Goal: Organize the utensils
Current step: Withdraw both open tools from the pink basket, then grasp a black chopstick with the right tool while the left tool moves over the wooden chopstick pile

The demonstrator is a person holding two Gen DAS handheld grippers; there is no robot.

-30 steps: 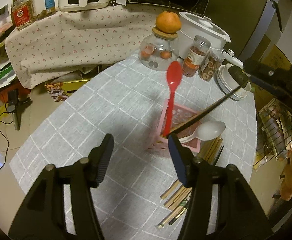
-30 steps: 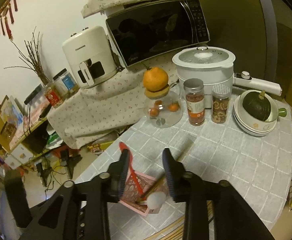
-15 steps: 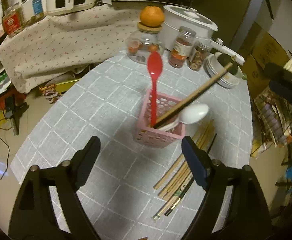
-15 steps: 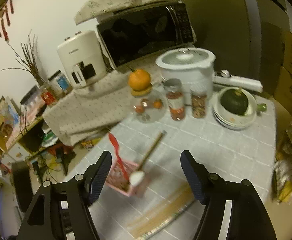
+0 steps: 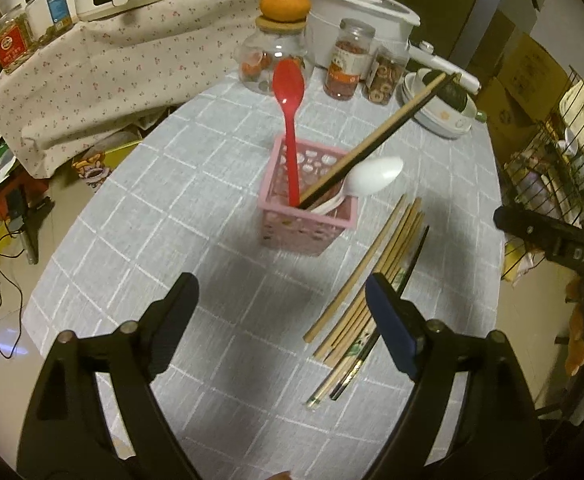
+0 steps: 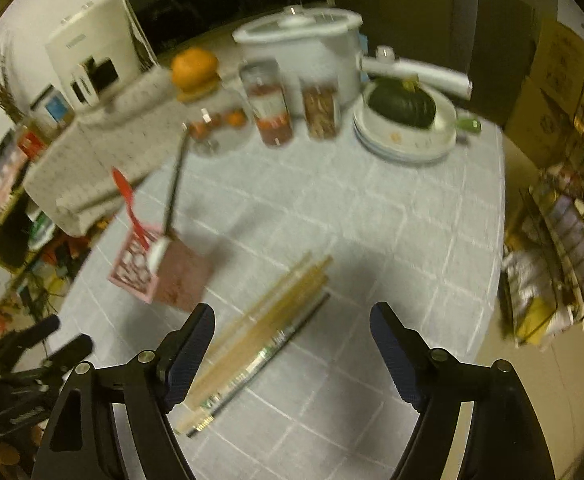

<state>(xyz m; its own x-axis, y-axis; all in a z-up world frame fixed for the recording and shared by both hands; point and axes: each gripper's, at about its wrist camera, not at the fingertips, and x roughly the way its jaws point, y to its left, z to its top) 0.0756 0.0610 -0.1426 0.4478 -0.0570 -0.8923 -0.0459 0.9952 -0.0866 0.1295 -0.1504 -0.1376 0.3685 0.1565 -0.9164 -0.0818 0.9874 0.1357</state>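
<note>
Both my tongs stood wide apart and held nothing. The left tongs (image 5: 279,320) hovered over bare cloth, with the pink basket (image 5: 308,220) ahead and slightly right of centre, well apart from the fingertips. The right finger (image 5: 390,328) of the left tongs covered part of the loose chopsticks (image 5: 376,280), so I could not count that bundle exactly; several pale sticks and at least one dark one showed. They lay flat on the table (image 5: 171,216), just right of the basket.

The right tongs (image 6: 292,350) hung above the same chopsticks (image 6: 259,336), whose near ends ran past the left finger (image 6: 189,354). That view was motion-blurred; the stick count and the basket's contents were hard to read there. The pink basket (image 6: 159,268) sat ahead and to the left.

Counted in the basket from the left wrist view: one red spoon (image 5: 289,120) standing nearly upright, one white spoon (image 5: 368,180) leaning right over the rim, and one dark chopstick (image 5: 380,132) tilted far right. Whether it was a single stick or a pair, I could not tell.

Beyond, at the table's far edge: three jars, the round glass jar (image 5: 271,60) topped by one orange (image 5: 284,2), a white cooker (image 5: 356,20), and stacked bowls (image 6: 404,136) holding one dark green squash (image 6: 404,102).
</note>
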